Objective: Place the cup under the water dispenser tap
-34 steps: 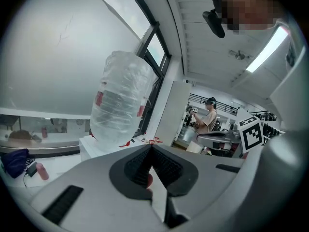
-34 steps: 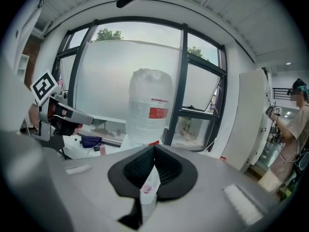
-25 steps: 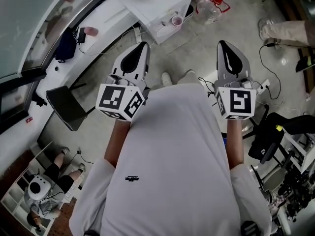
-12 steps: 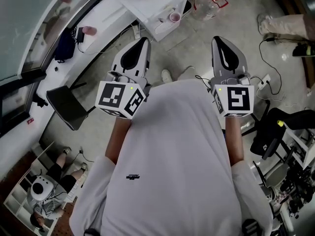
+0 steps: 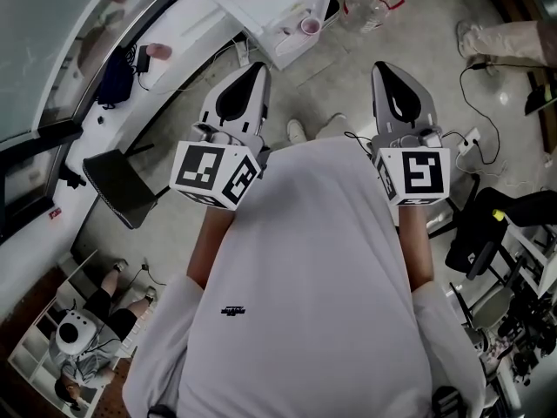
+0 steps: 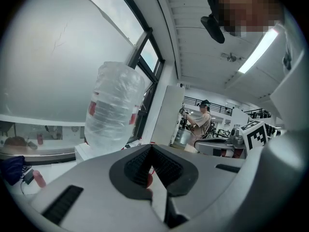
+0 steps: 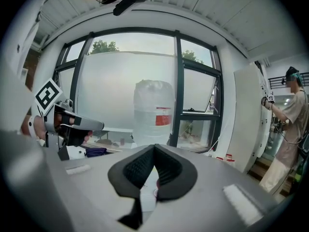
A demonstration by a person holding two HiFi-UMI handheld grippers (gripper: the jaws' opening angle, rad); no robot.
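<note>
Cup stands upright, mouth up, while left claw and right claw are both closed, empty.

Left gripper and right gripper held forward, jaws together.

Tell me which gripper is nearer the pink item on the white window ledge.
Left. In the head view, the left gripper hangs to the right of the pink item. The right gripper is farther right again, beyond the left one.
</note>
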